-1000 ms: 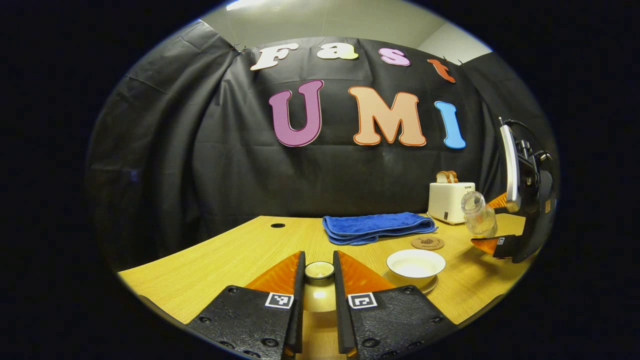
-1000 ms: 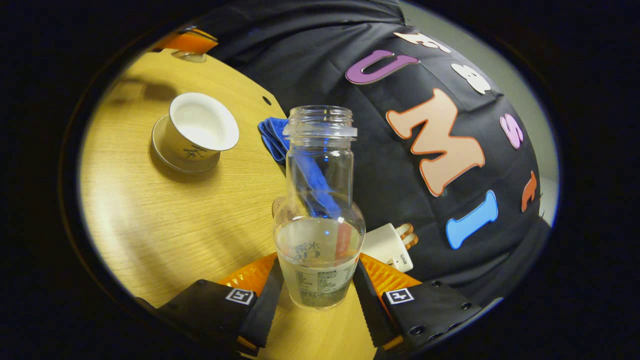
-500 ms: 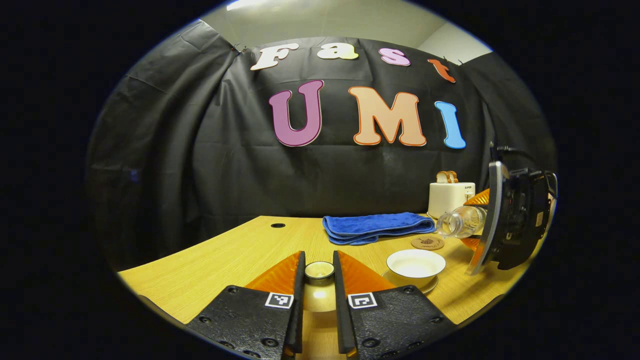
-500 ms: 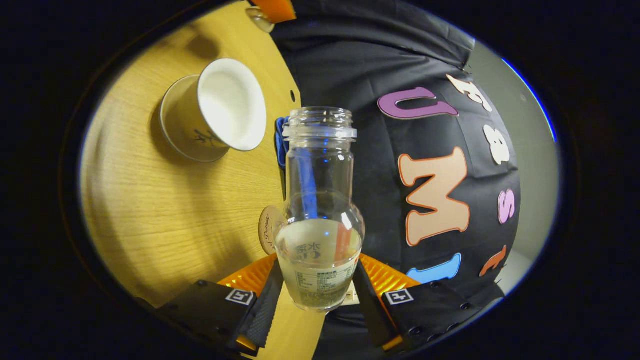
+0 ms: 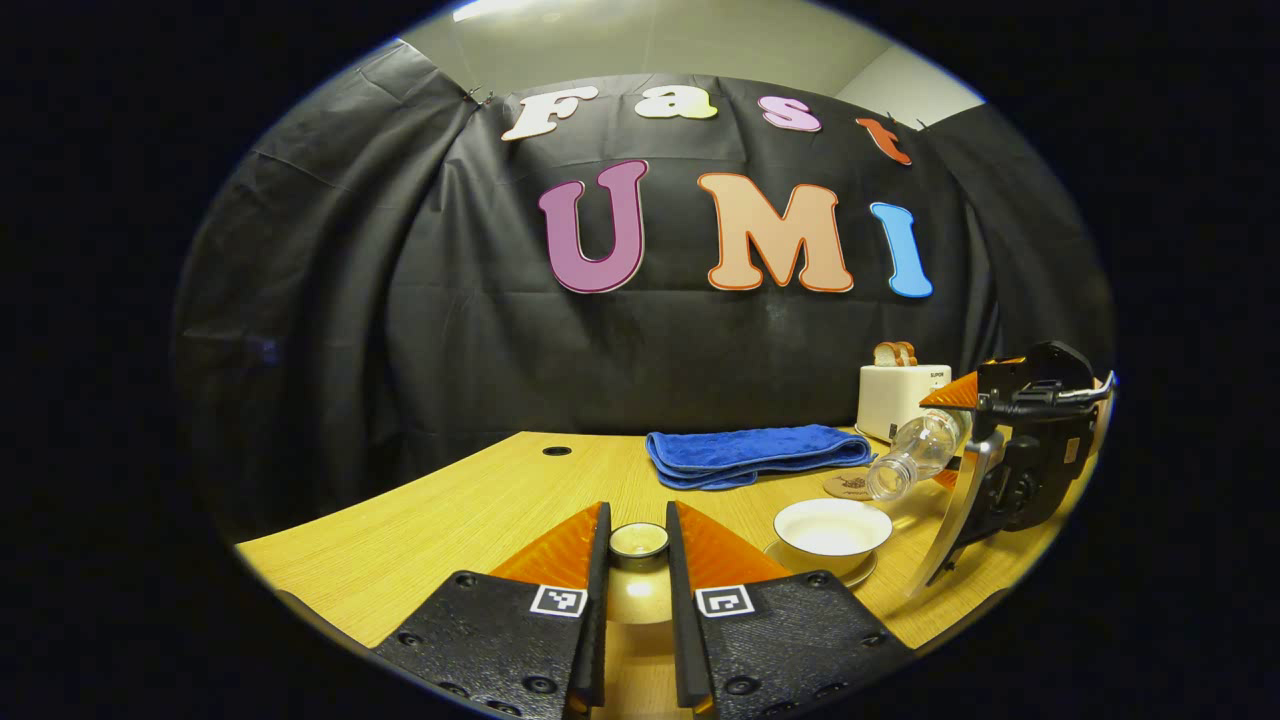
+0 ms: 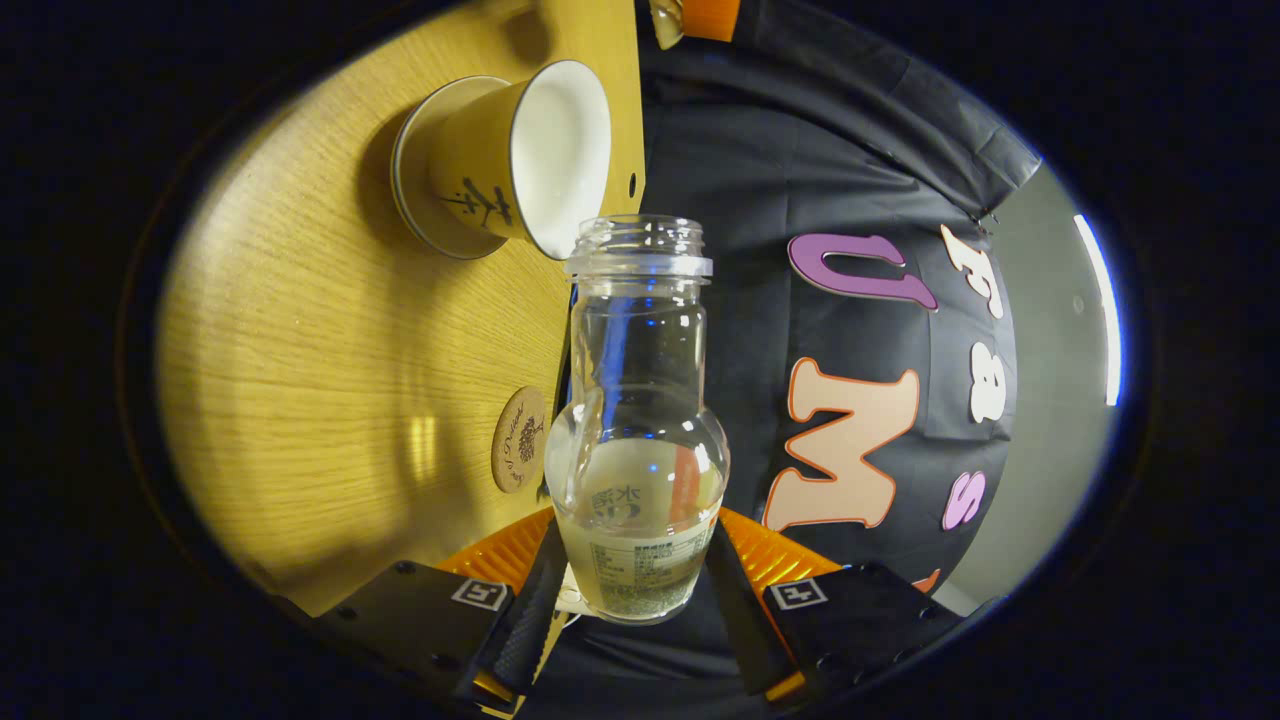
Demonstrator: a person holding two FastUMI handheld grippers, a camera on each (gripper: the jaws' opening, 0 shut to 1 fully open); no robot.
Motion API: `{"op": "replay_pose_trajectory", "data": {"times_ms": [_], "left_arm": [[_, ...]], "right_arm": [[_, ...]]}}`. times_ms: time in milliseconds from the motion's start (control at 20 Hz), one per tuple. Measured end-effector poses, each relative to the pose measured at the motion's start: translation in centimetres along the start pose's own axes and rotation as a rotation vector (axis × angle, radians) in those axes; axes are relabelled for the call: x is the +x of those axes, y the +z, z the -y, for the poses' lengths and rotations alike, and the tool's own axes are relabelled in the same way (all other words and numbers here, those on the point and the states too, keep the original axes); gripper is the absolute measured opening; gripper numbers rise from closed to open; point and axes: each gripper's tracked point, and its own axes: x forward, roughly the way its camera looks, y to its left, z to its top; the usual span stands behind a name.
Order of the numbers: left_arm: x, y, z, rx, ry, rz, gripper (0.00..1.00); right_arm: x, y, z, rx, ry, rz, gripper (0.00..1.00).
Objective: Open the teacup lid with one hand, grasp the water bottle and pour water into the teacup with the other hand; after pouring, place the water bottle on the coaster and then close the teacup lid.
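Note:
My left gripper (image 5: 637,528) is shut on the teacup lid (image 5: 638,598), held low over the table's front. To its right stands the open white teacup (image 5: 832,527) on its saucer. The clear water bottle (image 5: 905,455) hangs tilted, its mouth pointing down-left just above the cup's far rim, with my right gripper (image 5: 952,440) shut on its base. In the right gripper view, the bottle (image 6: 640,420) rises between my right gripper's (image 6: 634,575) fingers, with a little water pooled in its body and its mouth beside the teacup (image 6: 510,160). No stream shows.
A round cork coaster (image 5: 850,486) lies just behind the teacup; it also shows as the coaster (image 6: 517,440) beside the bottle. A folded blue towel (image 5: 755,453) and a white toaster (image 5: 895,400) with bread sit at the back of the wooden table (image 5: 480,520).
My right gripper has rolled the bottle from nearly upright to steeply tilted and carried its mouth left and down to the teacup's rim. The left gripper and lid stay still.

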Motion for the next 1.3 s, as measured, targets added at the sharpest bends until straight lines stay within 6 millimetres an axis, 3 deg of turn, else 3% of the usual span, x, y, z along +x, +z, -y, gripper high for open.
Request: {"op": "replay_pose_trajectory", "data": {"times_ms": [500, 1100, 1300], "left_arm": [[0.1, 0.0, 0.1, -0.001, 0.000, 0.000, 0.25], [0.0, 0.0, 0.1, -0.002, -0.003, 0.000, 0.25], [0.2, 0.0, 0.2, -0.002, -0.004, -0.001, 0.25]], "right_arm": [[0.7, 1.0, 1.9, -0.151, -0.072, 0.035, 0.79], [1.2, 1.9, 8.5, -0.288, -0.229, 0.091, 0.78], [1.4, 2.5, 8.6, -0.333, -0.267, 0.107, 0.78]]}}
